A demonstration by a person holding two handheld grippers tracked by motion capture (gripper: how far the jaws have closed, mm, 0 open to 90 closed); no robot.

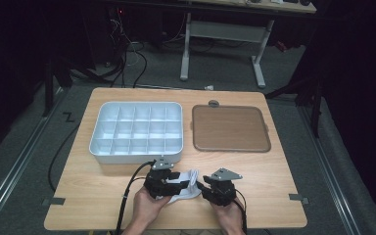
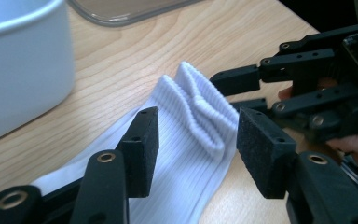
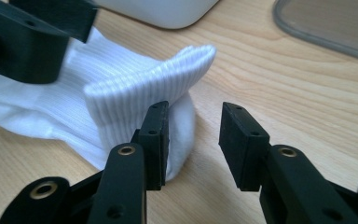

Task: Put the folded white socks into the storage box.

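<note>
Sock (image 1: 186, 186) lies on the table (image 1: 274, 171) near its front edge, between both grippers. Left gripper (image 2: 196, 140) spread, sock cuff between the jaws, unpinched. Right gripper (image 3: 193, 140) spread beside the cuff, holding nothing.

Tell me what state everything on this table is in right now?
White sock: lying rumpled on the table, cuff standing up, not gripped.
Left gripper: jaws open, straddling the sock.
Right gripper: jaws open, beside the cuff.
Compartment tray: empty, uncovered.
Lid: lying flat beside the tray.
</note>
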